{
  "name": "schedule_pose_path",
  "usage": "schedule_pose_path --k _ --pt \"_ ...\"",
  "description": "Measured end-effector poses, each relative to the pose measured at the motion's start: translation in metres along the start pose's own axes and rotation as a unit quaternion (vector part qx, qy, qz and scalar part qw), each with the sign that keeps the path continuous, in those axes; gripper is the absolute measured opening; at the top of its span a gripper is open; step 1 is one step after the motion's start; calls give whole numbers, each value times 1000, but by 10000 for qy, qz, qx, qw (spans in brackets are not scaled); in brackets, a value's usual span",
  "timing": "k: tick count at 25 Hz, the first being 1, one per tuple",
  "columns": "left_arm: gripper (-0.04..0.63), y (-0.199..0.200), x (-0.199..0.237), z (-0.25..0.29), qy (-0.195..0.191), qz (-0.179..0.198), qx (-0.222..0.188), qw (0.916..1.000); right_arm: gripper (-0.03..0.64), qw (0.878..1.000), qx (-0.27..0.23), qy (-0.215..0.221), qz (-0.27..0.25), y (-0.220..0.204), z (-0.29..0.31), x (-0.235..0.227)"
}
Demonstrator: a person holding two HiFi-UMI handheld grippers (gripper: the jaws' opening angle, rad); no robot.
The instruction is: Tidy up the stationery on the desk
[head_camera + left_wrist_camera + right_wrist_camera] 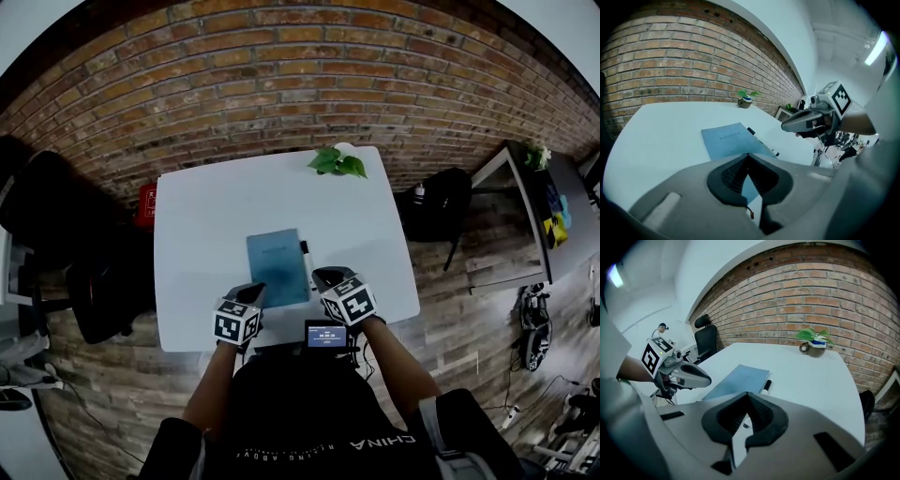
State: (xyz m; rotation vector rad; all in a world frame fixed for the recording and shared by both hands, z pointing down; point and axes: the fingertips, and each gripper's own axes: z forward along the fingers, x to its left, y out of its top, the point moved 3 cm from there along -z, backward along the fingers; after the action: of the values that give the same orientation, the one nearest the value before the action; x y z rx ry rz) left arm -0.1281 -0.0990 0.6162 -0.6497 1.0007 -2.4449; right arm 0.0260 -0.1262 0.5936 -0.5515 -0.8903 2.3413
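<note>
I'm looking down on a white desk set against a red brick wall. Wood-plank floor runs all around the desk. Left of the desk there's a black office chair. To the desk's right is a second grey table. A small potted plant sits at the desk's far edge, by the wall.

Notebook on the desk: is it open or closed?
Closed: the notebook lies flat, its blue front cover with the title facing up.
</note>
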Motion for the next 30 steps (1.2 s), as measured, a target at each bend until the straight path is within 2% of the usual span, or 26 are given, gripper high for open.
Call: schedule_pose_path --k 9,16,20,24,30 --pt "11 -6 -19 -2 338 -79 -53 9994 9 9994 -8 280 -204 -11 -12 -8" --pt "11 -22 -39 -8 596 -193 -262 9977 9 9979 -10 489 -417 -21 -14 -8" --pt "11 -32 -48 -18 675 -64 -403 9969 9 9976 -47 474 -501 -28 -20 -1" --pt "11 -39 -57 -32 579 162 -391 9974 9 9980 -107 410 -463 -36 -29 13" --pt "11 -53 -71 -62 406 451 -580 9965 9 9984 -314 221 -421 -45 -45 50"
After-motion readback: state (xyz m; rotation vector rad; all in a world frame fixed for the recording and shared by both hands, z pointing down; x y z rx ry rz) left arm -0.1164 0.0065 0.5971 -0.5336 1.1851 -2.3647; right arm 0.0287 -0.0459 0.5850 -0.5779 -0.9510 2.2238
